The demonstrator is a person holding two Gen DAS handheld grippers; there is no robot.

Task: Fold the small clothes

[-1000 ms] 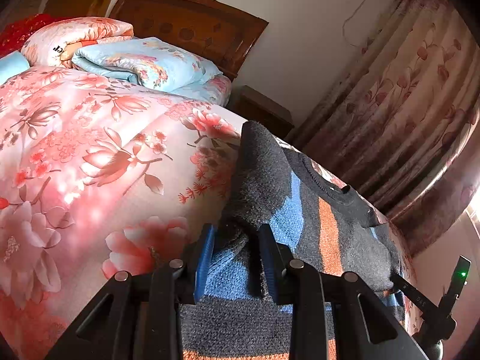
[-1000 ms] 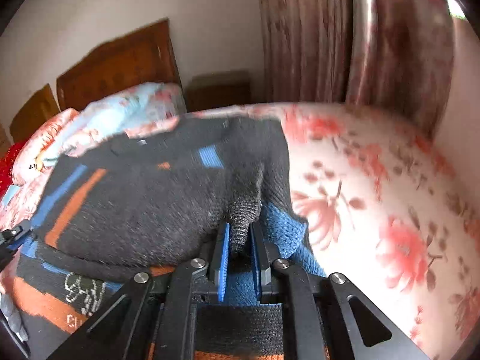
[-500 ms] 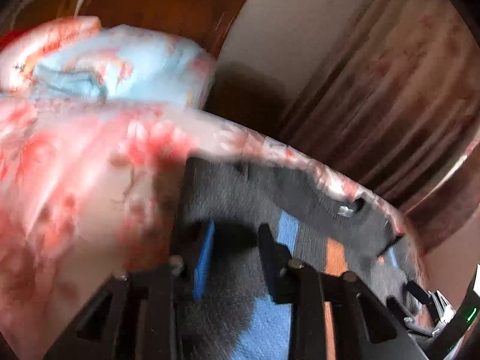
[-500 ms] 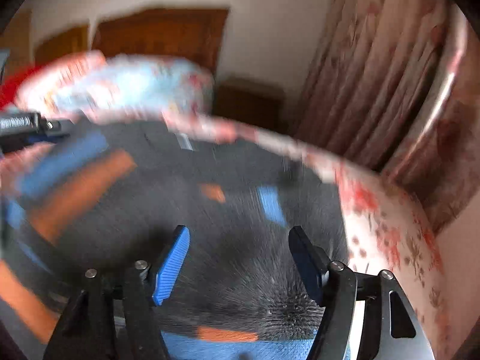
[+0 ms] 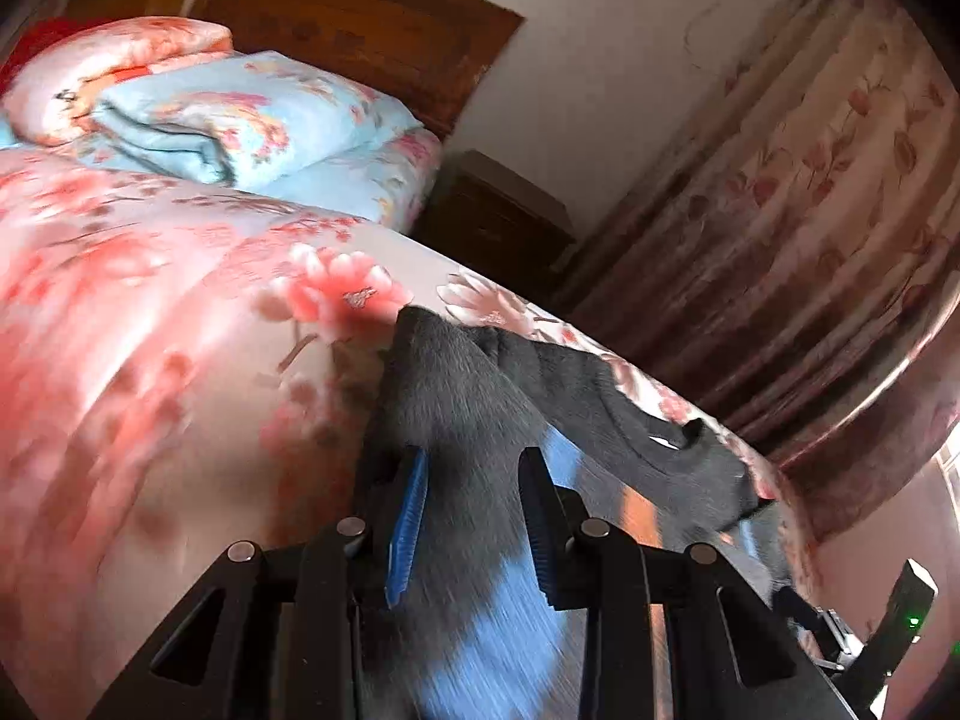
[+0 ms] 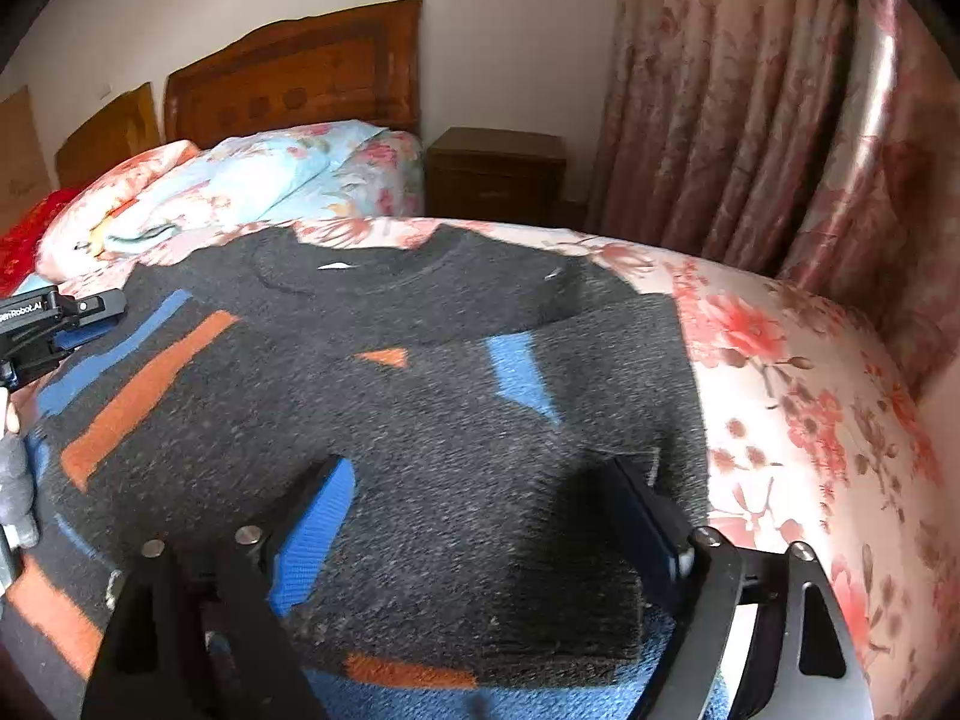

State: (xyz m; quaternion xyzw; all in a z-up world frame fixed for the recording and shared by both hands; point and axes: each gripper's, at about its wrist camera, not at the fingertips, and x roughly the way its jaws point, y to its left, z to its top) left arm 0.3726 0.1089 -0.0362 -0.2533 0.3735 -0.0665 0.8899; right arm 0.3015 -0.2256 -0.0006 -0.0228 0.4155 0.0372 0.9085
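Left wrist view: the picture is smeared with motion, and most so low down, where the sweater (image 5: 480, 420) melts into grey and blue streaks. Its lower part is cut off by the bottom edge and hidden behind the black gripper frame. The left gripper (image 5: 474, 504) points down at an angle over the sweater's left edge. Its jaws stand a narrow way apart with a band of grey knit running between them, but the blur hides whether the pads press on it, so I cannot tell if it grips. The sweater lies on the floral bedspread (image 5: 150, 360); folded bedding (image 5: 228, 114) sits by the headboard (image 5: 360, 18). The right gripper shows only as a black piece at the lower right corner.

Right wrist view: this one is sharper. The right gripper (image 6: 486, 516) tilts down over the sweater (image 6: 384, 396), its jaws spread fully wide and holding nothing, with the flat knit showing between them. Both sleeves are folded in across the sweater's body. At the left edge the left gripper (image 6: 90, 306) is half cut off. A nightstand (image 6: 498, 174) and curtain (image 6: 750, 120) stand behind.
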